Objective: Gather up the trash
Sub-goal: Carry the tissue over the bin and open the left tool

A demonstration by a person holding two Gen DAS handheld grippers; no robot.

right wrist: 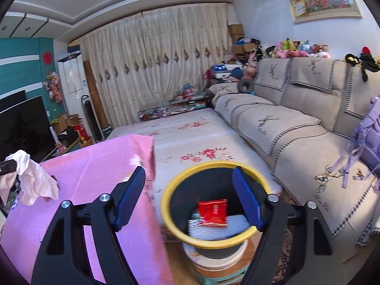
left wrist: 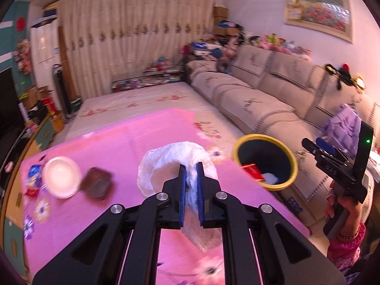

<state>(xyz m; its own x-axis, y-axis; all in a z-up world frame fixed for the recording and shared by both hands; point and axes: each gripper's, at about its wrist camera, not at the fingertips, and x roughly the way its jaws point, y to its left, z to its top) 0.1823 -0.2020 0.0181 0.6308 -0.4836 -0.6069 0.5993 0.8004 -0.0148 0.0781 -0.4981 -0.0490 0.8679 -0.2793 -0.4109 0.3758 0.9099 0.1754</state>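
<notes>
My left gripper (left wrist: 191,166) is shut on a crumpled white tissue (left wrist: 171,163) and holds it above the pink tablecloth (left wrist: 118,142). The tissue also shows in the right wrist view (right wrist: 33,180) at the far left. A black bin with a yellow rim (left wrist: 264,161) stands off the table's right edge; it holds a red wrapper (right wrist: 212,212) and white paper. My right gripper (right wrist: 190,197) is open and empty, hovering over the bin (right wrist: 209,204). It also shows in the left wrist view (left wrist: 308,146) at the right. A white lid (left wrist: 61,177), a brown wrapper (left wrist: 96,182) and a blue packet (left wrist: 33,174) lie at the table's left.
A beige sofa (right wrist: 296,123) runs along the right with a purple backpack (right wrist: 370,140) on it. A floral-covered bed (right wrist: 190,137) lies beyond the table. The bin stands on stacked stools (right wrist: 213,266). A television (right wrist: 21,123) stands at the left.
</notes>
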